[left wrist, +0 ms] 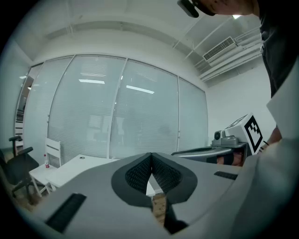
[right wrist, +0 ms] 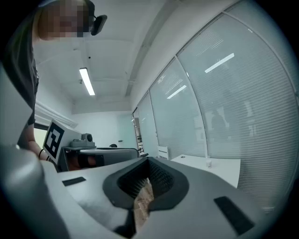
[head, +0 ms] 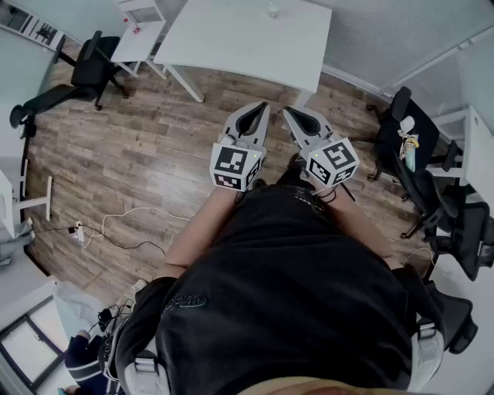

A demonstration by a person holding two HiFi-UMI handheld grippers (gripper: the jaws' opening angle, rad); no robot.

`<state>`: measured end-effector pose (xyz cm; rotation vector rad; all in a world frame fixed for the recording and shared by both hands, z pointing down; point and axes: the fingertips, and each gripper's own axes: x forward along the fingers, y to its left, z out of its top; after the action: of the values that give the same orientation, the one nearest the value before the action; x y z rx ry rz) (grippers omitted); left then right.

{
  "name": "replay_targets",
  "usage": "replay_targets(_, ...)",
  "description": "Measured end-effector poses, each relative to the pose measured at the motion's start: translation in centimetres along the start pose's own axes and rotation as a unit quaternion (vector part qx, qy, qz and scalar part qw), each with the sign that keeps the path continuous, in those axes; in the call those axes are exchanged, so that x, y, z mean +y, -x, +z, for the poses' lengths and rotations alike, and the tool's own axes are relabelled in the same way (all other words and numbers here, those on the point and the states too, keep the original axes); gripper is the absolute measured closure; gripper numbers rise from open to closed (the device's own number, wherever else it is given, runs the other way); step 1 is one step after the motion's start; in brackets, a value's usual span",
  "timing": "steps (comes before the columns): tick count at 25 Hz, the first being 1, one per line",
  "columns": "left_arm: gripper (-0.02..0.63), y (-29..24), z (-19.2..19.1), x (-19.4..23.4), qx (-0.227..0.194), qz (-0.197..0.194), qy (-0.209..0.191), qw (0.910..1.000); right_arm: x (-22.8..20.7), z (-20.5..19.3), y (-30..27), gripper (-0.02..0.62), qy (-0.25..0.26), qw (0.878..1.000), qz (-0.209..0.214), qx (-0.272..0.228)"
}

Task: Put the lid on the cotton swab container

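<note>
The left claw and the right claw were pressed together, holding nothing. The tiny object on the desk was unclear.

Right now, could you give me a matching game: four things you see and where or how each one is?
Things: 1 left tool; 2 white table; 3 black chair at left; 4 power strip.
States: A on the wood floor, cable trailing; B shut, empty; C straight ahead, top of head view; D beside the small desk.
Pairs: 1-B, 2-C, 3-D, 4-A.
</note>
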<state>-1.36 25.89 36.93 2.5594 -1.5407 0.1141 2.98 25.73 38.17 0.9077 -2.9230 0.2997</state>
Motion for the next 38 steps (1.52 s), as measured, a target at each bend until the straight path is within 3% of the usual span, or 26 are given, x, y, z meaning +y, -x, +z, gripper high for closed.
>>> replay_targets(15, 0.591, -2.6, -1.6, 0.5, 0.014, -0.01, 0.038, 0.9991, -2.9, -1.0, -0.3, 0.572, -0.027, 1.0, -0.004, 0.007)
replay_targets(25, 0.591, -8.4, -2.4, 1.5, 0.03, -0.001, 0.072, 0.9969, -10.3, 0.3, -0.5, 0.572, -0.04, 0.999, -0.016, -0.006)
replay_targets(30, 0.591, -12.8, -1.3, 0.6, 0.021, 0.006, 0.041, 0.9989, -14.0, 1.5, -0.6, 0.572, -0.029, 1.0, -0.003, -0.011)
replay_targets(38, 0.591, -18.7, 0.0, -0.6, 0.011, 0.031, 0.027, 0.9991, -19.5, 3.1, -0.2, 0.572, -0.007, 1.0, 0.029, -0.006)
